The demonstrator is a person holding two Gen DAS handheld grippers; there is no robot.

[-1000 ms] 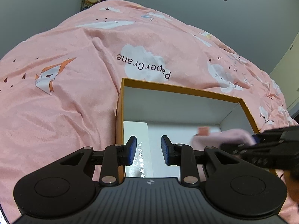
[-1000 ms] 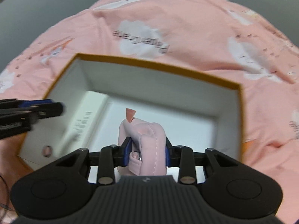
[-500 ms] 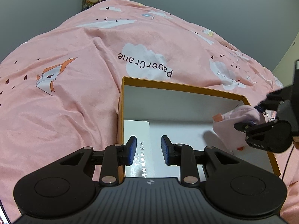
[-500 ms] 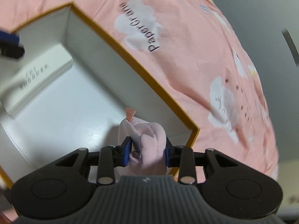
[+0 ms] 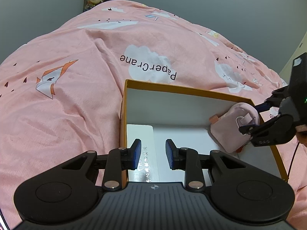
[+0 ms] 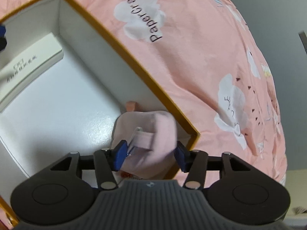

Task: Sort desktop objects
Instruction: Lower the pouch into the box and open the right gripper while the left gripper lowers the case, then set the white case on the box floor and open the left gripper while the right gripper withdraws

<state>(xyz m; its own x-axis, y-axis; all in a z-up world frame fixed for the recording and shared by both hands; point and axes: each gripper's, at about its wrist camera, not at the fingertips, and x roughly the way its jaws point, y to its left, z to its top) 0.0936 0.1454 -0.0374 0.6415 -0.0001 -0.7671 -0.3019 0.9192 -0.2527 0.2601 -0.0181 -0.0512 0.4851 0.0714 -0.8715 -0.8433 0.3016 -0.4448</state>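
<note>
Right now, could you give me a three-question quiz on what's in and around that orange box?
1. True or false: the pink pouch sits in the orange box's corner.
2. What lies along the opposite wall?
3. Is the left tool holding anything: A yes, B no?

Key:
1. True; the right tool has just been opening, pouch between its pads.
2. A white carton with printed lettering.
3. B.

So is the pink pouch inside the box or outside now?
Inside: the pink pouch leans in a corner of the orange-rimmed box, between the right gripper fingers.
</note>
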